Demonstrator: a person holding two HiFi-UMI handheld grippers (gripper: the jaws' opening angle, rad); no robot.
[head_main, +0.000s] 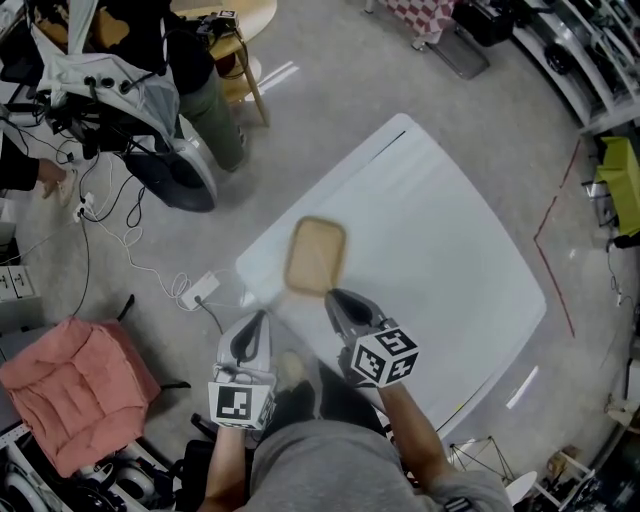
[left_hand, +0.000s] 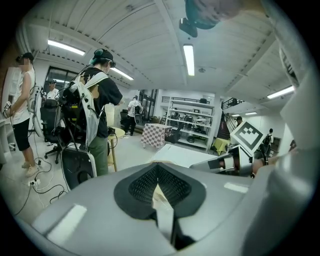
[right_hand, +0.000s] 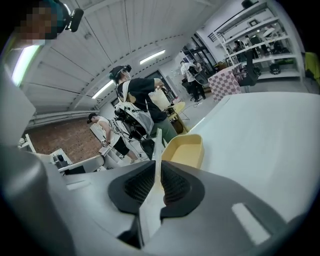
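Note:
A thin clear plastic film or bag (head_main: 293, 345) hangs between my two grippers over the near edge of the white table (head_main: 440, 250). My left gripper (head_main: 254, 322) is shut on one edge of it; the film (left_hand: 161, 202) shows as a pale strip pinched in the jaws (left_hand: 159, 187). My right gripper (head_main: 336, 300) is shut on the other edge, and the film (right_hand: 156, 145) rises from its jaws (right_hand: 156, 182). A shallow tan tray (head_main: 315, 255) lies on the table just beyond both grippers, also visible as the tray (right_hand: 186, 150) ahead of the right jaws. It holds nothing that I can see.
A person with a backpack (head_main: 150, 60) stands left of the table beside a black chair (head_main: 170, 170). Cables and a power strip (head_main: 200, 289) lie on the floor. A pink cushion (head_main: 75, 385) sits at the lower left. A wooden stool (head_main: 240, 60) and shelving (head_main: 590, 50) stand farther off.

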